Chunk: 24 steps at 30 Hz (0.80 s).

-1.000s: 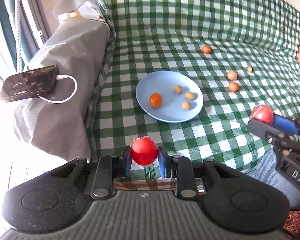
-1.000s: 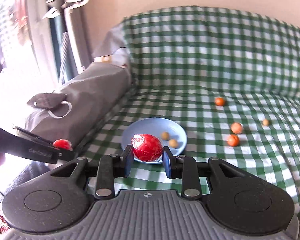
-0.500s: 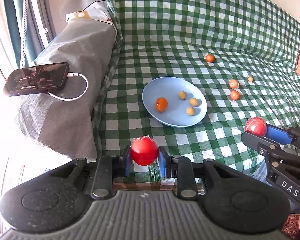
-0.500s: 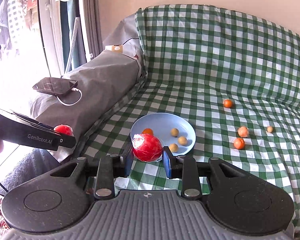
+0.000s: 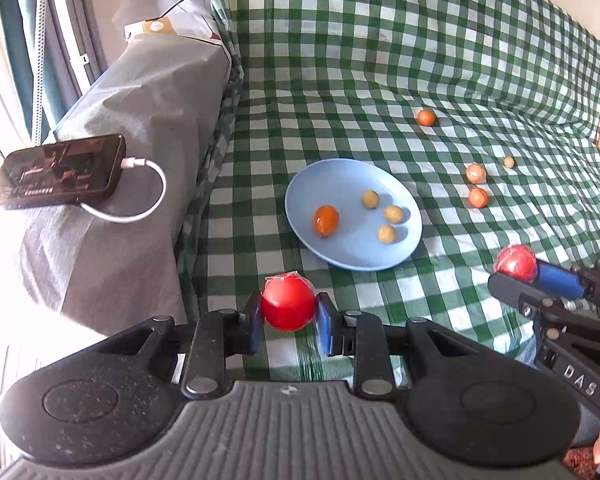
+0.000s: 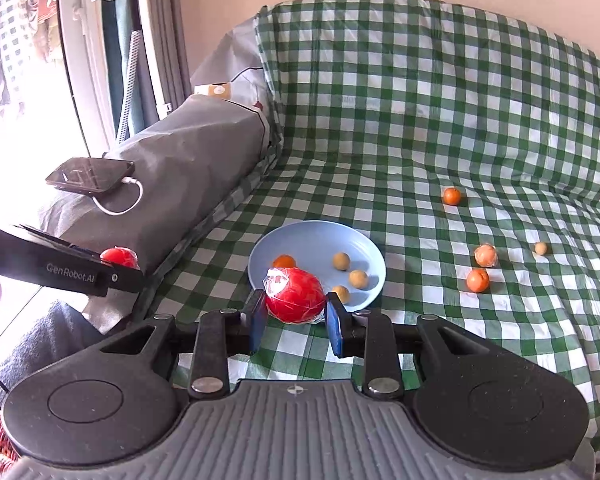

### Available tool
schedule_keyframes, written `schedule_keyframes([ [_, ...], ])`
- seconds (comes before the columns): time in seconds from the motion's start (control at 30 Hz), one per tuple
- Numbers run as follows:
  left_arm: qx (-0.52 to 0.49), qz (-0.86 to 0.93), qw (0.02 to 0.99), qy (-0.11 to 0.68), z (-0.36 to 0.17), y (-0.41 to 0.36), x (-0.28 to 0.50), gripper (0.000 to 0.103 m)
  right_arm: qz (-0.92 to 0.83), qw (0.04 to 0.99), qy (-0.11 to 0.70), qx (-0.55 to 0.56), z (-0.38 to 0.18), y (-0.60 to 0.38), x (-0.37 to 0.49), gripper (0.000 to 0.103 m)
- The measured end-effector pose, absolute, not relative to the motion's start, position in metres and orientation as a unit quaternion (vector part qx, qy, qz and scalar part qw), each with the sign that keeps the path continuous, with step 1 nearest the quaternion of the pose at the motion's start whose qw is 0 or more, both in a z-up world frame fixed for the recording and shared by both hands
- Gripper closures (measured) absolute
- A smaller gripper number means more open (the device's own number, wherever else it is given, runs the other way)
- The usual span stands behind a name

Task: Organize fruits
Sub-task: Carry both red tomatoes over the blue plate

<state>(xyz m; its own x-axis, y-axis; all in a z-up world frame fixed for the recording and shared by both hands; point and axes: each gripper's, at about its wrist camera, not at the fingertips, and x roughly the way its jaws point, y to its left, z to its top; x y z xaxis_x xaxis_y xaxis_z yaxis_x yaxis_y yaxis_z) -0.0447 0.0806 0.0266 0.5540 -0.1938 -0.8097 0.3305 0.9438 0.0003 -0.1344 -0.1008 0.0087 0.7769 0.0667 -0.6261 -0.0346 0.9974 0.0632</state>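
A light blue plate [image 5: 335, 178] [image 6: 311, 236] lies on the green checked cloth, holding one orange fruit [image 5: 325, 220] and three small tan fruits [image 5: 393, 214]. My left gripper [image 5: 288, 316] is shut on a red wrapped fruit [image 5: 288, 302], held above the cloth's near edge, short of the plate. My right gripper [image 6: 296, 316] is shut on another red wrapped fruit [image 6: 296, 294], just in front of the plate's near rim. Loose orange fruits [image 5: 477, 197] [image 6: 477, 280] and one small tan fruit [image 6: 541, 248] lie on the cloth to the right.
A grey covered armrest [image 5: 140, 128] rises on the left, bearing a black phone [image 5: 60, 170] with a white cable. The cloth climbs the backrest [image 6: 439, 80] behind. The right gripper shows at the left view's right edge [image 5: 515, 264].
Both grippers have drawn back and up with their red fruits; the plate now looks farther off and more of the armrest and backrest shows.
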Motion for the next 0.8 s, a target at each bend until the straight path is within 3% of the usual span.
schedule_keyframes([
  [0.43, 0.097, -0.153, 0.871, 0.457, 0.007, 0.030, 0.032, 0.073, 0.014, 0.938, 0.345, 0.029, -0.022, -0.120, -0.074, 0.070],
  [0.8, 0.126, -0.143, 0.843, 0.504, -0.062, -0.016, 0.113, 0.073, 0.000, 0.921, 0.388, 0.024, -0.083, -0.140, -0.005, 0.070],
])
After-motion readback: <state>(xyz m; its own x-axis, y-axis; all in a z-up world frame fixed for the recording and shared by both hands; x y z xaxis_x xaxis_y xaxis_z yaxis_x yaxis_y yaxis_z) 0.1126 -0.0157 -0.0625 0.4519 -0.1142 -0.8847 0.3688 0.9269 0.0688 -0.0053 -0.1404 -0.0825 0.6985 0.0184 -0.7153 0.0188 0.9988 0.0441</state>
